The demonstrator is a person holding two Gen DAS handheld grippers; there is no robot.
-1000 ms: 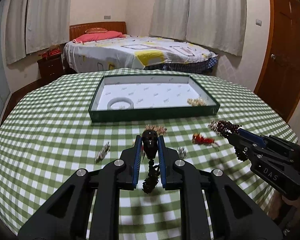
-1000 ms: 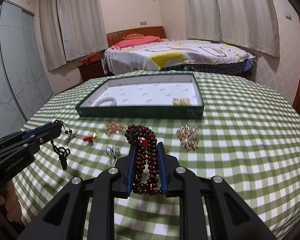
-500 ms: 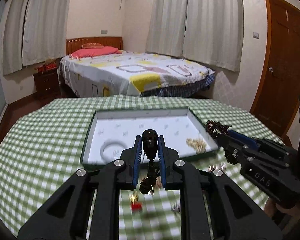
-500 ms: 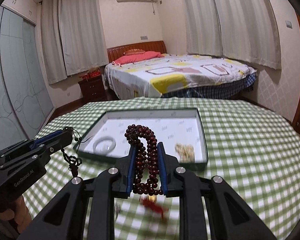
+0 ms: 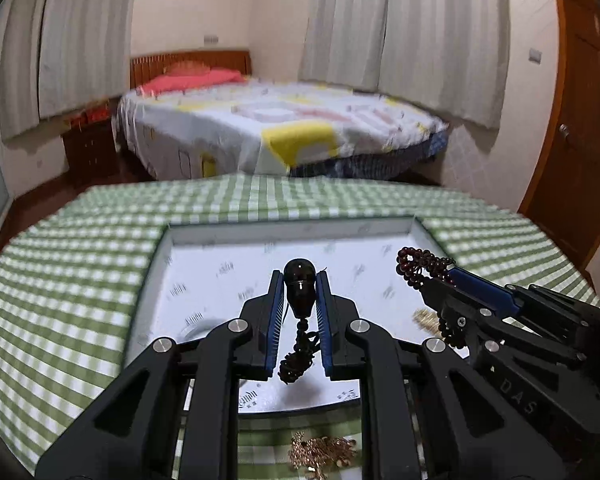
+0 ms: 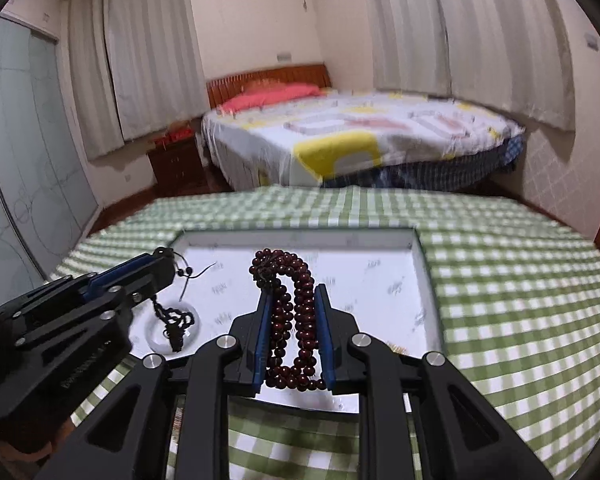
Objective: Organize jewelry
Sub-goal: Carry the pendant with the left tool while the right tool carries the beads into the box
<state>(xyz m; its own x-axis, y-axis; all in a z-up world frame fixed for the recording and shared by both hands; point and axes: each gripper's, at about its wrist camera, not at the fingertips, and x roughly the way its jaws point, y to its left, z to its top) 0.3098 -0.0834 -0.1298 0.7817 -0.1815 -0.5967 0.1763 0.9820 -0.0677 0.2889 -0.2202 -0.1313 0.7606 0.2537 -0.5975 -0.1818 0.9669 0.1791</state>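
Note:
My left gripper [image 5: 299, 280] is shut on a dark pendant [image 5: 299, 294] with a knotted cord hanging below; it also shows in the right wrist view [image 6: 162, 268]. My right gripper [image 6: 292, 292] is shut on a dark red bead bracelet [image 6: 296, 320]; it also shows in the left wrist view [image 5: 440, 276]. Both hang over the green tray [image 5: 292, 226] with its white lining. A pale bangle [image 6: 152, 330] and a gold piece [image 5: 426, 318] lie in the tray.
The tray sits on a round table with a green checked cloth [image 6: 520, 300]. Gold jewelry [image 5: 320, 454] lies on the cloth in front of the tray. A bed [image 6: 360, 136] stands beyond the table.
Both grippers have risen from the cloth and moved forward over the tray, each still holding its piece. The loose jewelry on the cloth has dropped below and behind.

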